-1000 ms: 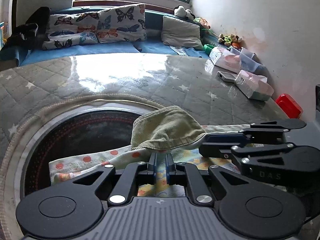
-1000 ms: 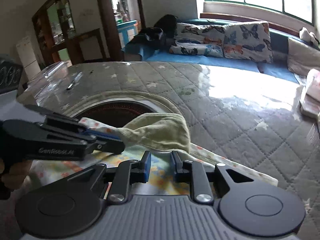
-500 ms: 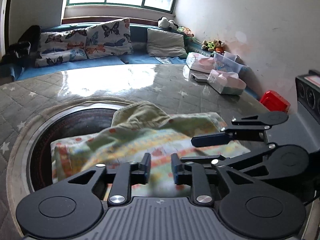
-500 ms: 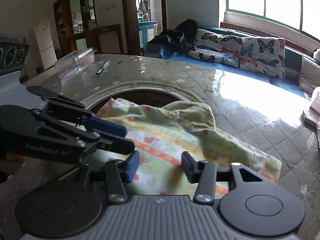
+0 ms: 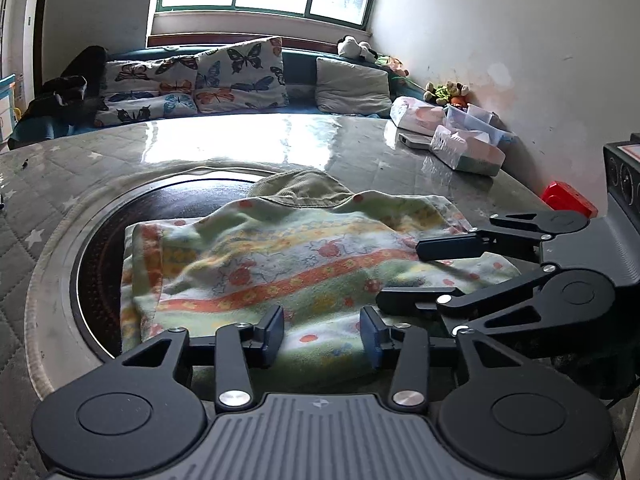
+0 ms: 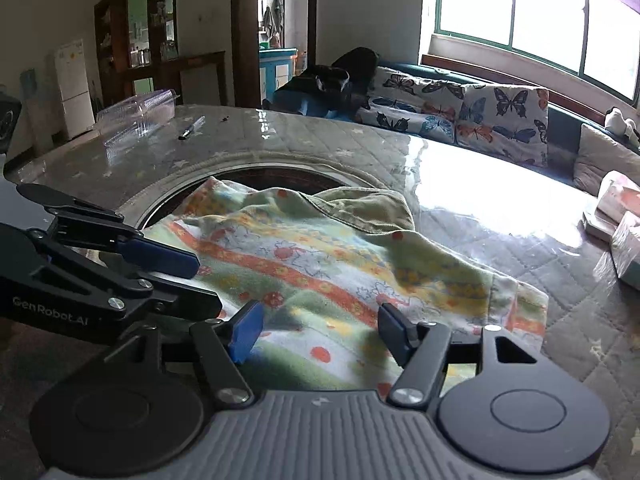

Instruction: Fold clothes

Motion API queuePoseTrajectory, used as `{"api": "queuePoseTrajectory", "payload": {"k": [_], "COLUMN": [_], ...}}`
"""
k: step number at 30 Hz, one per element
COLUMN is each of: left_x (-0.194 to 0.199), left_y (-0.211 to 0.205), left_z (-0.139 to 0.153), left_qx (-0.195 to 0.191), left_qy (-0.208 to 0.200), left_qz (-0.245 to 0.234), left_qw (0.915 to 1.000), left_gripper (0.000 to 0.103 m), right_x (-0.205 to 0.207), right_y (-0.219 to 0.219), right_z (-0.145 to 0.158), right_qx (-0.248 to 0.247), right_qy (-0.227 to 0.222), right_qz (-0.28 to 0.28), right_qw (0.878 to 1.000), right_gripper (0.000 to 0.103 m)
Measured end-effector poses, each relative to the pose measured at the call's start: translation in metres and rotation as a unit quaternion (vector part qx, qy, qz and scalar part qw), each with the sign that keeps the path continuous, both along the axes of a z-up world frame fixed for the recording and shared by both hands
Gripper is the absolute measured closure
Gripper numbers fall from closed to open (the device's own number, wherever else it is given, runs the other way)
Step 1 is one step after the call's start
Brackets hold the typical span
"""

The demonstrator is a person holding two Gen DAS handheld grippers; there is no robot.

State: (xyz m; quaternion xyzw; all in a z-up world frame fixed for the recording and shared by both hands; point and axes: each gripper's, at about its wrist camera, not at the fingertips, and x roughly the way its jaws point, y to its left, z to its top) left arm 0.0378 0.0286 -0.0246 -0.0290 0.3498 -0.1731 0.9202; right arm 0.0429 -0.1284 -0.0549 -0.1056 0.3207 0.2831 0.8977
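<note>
With both the left gripper (image 5: pixel 322 334) and right gripper (image 6: pixel 320 330) having just opened their jaws, nothing between them, above the patterned garment (image 5: pixel 312 264) folded on the tabletop (image 5: pixel 360 152), its loose edge may spring back.

The patterned garment (image 5: pixel 280 272) covers most of the olive garment (image 5: pixel 300 190); its near edge hides behind the grippers.

The garment (image 5: pixel 288 264) is soft, matt printed fleece over ribbed olive corduroy (image 5: pixel 304 190). A glossy clear film covers the quilted cloth desk (image 5: pixel 224 140). The tongs (image 5: pixel 322 332) are matt black plastic with shiny metal rivets.
</note>
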Motion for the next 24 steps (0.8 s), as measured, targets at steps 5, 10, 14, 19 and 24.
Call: {"api": "queuePoseTrajectory", "payload": {"k": [5,10,14,19,24], "left_x": [-0.004,-0.007,-0.008,-0.01,-0.011], "left_y": [0.0,0.0,0.001,0.006,0.008], "left_z": [-0.002,-0.002,-0.003,-0.006,-0.006], "left_qx": [0.002,0.001,0.002,0.002,0.001], "left_qy": [-0.005,-0.008,-0.008,-0.004,-0.002], "left_qz": [0.003,0.006,0.011,0.019,0.022], "left_qw": [1.0,0.9999,0.9999,0.9998,0.9997], "left_gripper": [0.053,0.049,0.044,0.039,0.038], "right_x": [-0.006,-0.011,-0.014,-0.018,-0.023], "right_y": [-0.011,-0.022,-0.03,-0.039,-0.048], "right_z": [-0.003,-0.003,-0.003,-0.002,0.006], "right_qx": [0.007,0.014,0.022,0.028,0.032], "right_qy": [0.003,0.004,0.007,0.012,0.008], "right_qz": [-0.011,-0.018,-0.028,-0.038,-0.048], "right_qw": [1.0,1.0,0.999,0.999,0.998], "right_gripper": [0.031,0.024,0.023,0.021,0.021]}}
